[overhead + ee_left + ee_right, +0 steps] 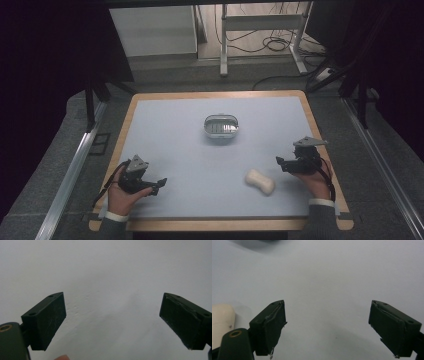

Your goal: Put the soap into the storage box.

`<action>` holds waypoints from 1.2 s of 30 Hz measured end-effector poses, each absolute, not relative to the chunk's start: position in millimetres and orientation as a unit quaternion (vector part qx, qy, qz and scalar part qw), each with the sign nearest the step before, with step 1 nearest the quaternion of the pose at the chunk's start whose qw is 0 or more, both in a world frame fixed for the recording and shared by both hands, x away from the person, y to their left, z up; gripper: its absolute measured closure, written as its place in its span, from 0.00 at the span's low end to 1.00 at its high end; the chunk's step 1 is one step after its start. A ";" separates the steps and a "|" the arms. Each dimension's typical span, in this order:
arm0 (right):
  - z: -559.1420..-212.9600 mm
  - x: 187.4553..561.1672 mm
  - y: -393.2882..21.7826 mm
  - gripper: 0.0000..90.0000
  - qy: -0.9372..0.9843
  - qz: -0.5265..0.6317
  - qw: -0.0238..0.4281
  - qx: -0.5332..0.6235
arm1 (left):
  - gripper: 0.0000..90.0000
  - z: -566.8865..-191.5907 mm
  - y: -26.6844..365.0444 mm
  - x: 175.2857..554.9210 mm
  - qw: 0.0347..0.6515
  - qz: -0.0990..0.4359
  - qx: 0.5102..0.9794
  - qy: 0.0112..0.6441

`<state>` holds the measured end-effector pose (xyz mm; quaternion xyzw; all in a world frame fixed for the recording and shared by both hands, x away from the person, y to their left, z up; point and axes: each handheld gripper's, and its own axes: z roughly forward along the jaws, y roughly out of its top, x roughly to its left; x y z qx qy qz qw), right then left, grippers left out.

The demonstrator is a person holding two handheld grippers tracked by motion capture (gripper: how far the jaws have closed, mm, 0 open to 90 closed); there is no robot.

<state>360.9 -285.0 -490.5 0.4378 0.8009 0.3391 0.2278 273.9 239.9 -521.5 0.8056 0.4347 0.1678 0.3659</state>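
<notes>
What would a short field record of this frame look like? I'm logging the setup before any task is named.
surface: table, pale mat with wooden edge
dish: small metal oval dish, mid-table, toward the far side
bar: cream bar, flat on the table near the right side, touched by nothing
left gripper: open, holding nothing, near left corner
right gripper: open, holding nothing, just right of the bar
contact: neither gripper touches the dish or bar

A pale blue mat covers a wooden-edged table. Near its middle sits a small metal dish; a cream soap bar lies nearer the front right. Cables trail on the floor beyond.
</notes>
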 end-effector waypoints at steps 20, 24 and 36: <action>-490.3 364.9 -295.5 0.19 0.800 0.338 0.224 0.442 | 0.08 -526.5 237.5 275.2 0.366 0.155 0.815 0.422; -489.7 365.5 -294.9 0.19 0.803 0.337 0.223 0.437 | 0.08 -526.6 237.2 275.1 0.366 0.153 0.815 0.421; -482.1 365.4 -297.4 0.22 0.804 0.343 0.216 0.435 | 0.08 -523.1 240.4 273.2 0.378 0.153 0.808 0.425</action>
